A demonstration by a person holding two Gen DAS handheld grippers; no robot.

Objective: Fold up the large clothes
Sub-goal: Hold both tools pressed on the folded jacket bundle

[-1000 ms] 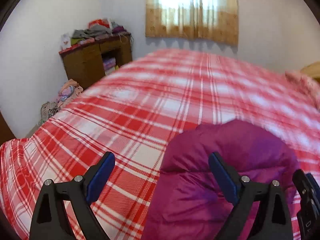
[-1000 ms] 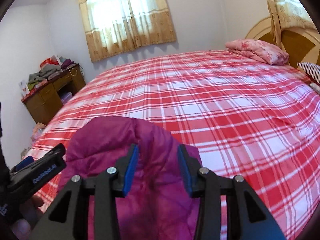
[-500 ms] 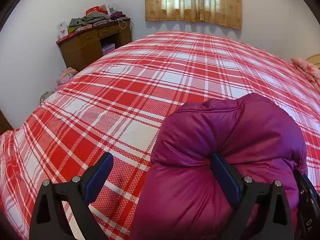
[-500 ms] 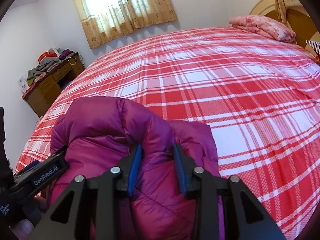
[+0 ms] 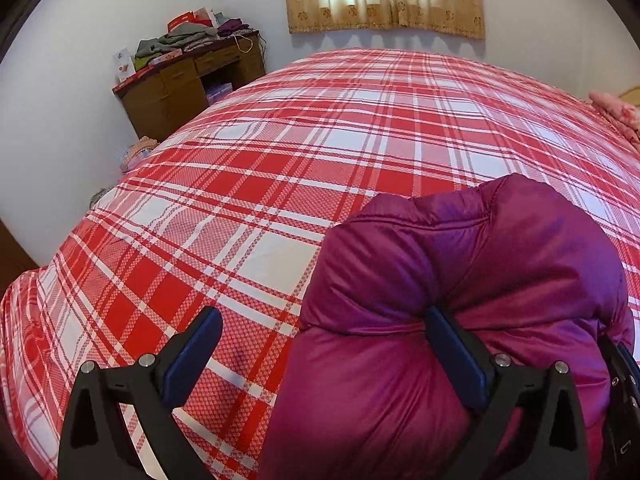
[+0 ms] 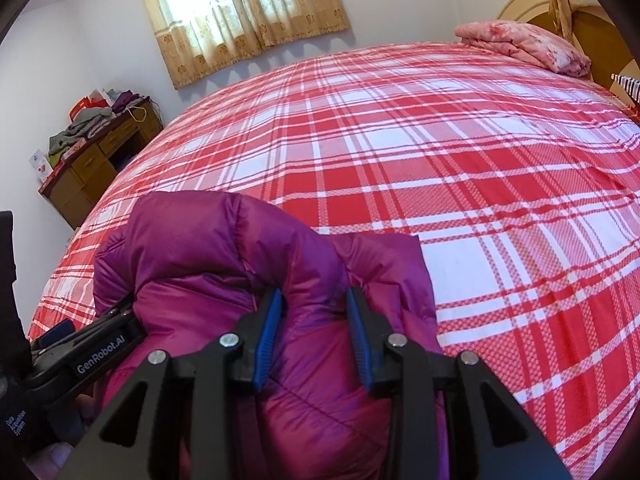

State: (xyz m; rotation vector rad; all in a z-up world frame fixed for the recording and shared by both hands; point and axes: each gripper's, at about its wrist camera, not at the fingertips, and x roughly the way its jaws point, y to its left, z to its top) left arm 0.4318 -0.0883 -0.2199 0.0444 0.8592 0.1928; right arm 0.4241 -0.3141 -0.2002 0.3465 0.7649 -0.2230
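Right tongs (image 6: 314, 336) pinch a bulge of the purple puffer jacket (image 6: 240, 264) over the plaid bed (image 6: 440, 168); left tongs (image 5: 324, 354) gape wide, one finger dug in – slick padding could slip free

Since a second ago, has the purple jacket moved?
Yes. The purple jacket has come up and forward over the plaid bedspread, toward the curtain.
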